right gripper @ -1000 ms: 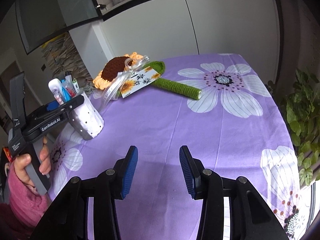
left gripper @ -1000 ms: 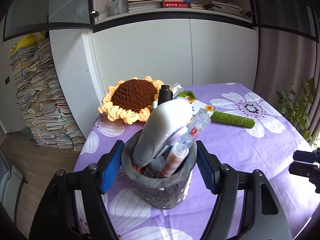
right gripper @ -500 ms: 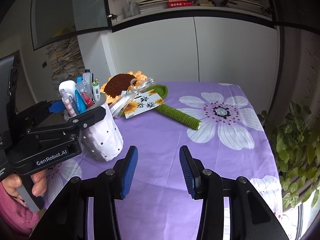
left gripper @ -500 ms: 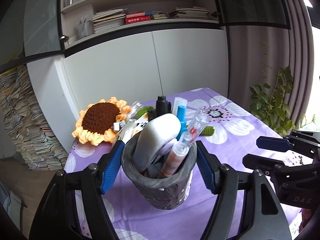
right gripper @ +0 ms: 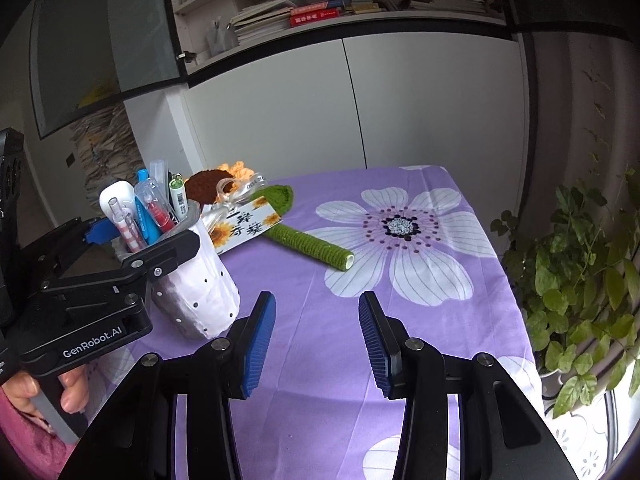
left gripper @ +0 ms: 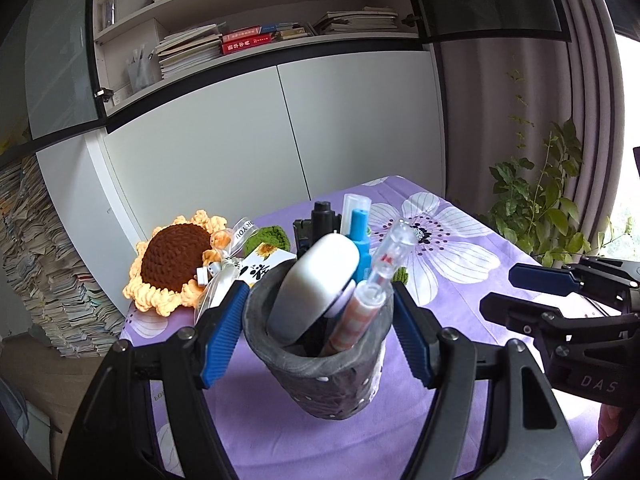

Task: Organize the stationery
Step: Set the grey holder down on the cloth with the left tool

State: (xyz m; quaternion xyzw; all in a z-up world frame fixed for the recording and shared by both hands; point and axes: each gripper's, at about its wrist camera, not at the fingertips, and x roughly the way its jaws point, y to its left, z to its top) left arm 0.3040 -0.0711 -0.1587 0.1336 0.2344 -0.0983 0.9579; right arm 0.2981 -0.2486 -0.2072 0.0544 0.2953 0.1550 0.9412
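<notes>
My left gripper (left gripper: 318, 336) is shut on a pen holder (left gripper: 320, 364), its blue pads pressed on both sides of the rim. The holder looks grey here and white with dark dots in the right wrist view (right gripper: 200, 292), where it is tilted over the purple tablecloth (right gripper: 320, 280). It holds a white rounded case (left gripper: 316, 284), a blue marker (left gripper: 360, 240), a checked pen (left gripper: 352, 320) and several more pens. A hand (right gripper: 48, 396) grips the left gripper (right gripper: 140, 240). My right gripper (right gripper: 316, 332) stands open with nothing between its fingers, to the right of the holder (left gripper: 504, 292).
A crochet sunflower (left gripper: 172, 264) with a green stem (right gripper: 312, 244) and a paper tag (right gripper: 248, 228) lies at the back of the table. White cabinets (right gripper: 360, 112) stand behind. A leafy plant (right gripper: 580, 280) is off the right edge, and paper stacks (left gripper: 40, 280) are on the left.
The left gripper has carried the pen holder to the right, towards the right gripper. The right gripper has tipped up a little and stays open.
</notes>
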